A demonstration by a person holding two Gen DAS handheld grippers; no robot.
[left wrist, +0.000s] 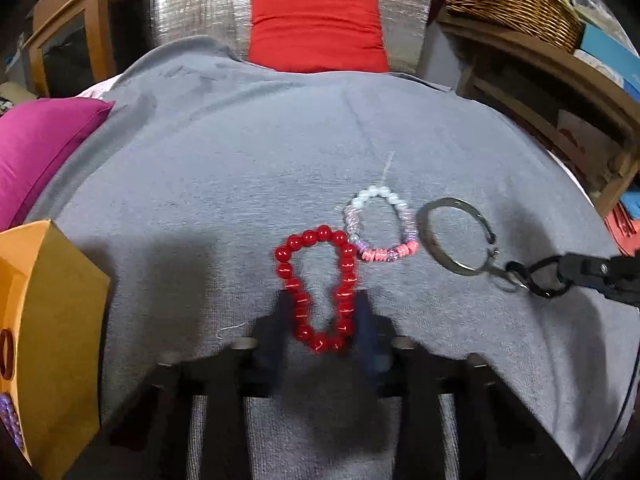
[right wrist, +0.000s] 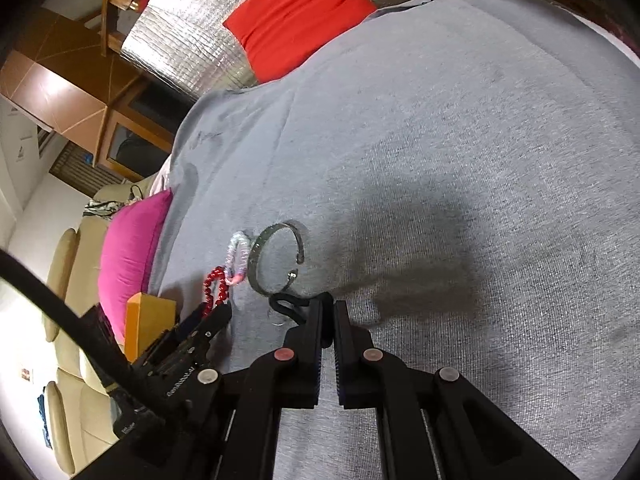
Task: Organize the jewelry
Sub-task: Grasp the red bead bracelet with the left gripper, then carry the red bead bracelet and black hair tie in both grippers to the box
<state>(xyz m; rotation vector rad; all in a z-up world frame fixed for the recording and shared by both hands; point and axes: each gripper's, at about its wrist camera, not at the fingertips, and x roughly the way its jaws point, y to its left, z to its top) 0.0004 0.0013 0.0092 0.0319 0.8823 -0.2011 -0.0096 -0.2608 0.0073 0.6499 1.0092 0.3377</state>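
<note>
The red bead bracelet (left wrist: 316, 292) lay on the grey cloth (left wrist: 240, 168), and your left gripper (left wrist: 323, 320) was set around its near end, one finger on each side. The fingers stood apart with the beads between them, and I could not tell if they already pressed the beads. Just beside it, touching its far corner, lay the pastel bead bracelet (left wrist: 380, 226), and next to that the silver bangle (left wrist: 456, 236), which seemed to rest on its edge. Your right gripper (right wrist: 328, 312) was almost closed on a black loop (right wrist: 286, 304); this loop seemed to be joined to the bangle by a small ring (left wrist: 506, 278), but the joint was too small to be sure.

So three pieces were on the cloth: one red, one pastel, one silver. At the left edge stood one orange box (left wrist: 52, 320). In its opening I saw a part of something red (left wrist: 6, 354) and a part of something purple (left wrist: 10, 420), so I judge that two pieces were already put away there, though I could not see them whole. By this count, the task was perhaps near the middle, with three pieces left.

Around the cloth there were two cushions, one red cushion (left wrist: 316, 32) and one pink cushion (left wrist: 36, 152), and one wicker basket (left wrist: 516, 4).
</note>
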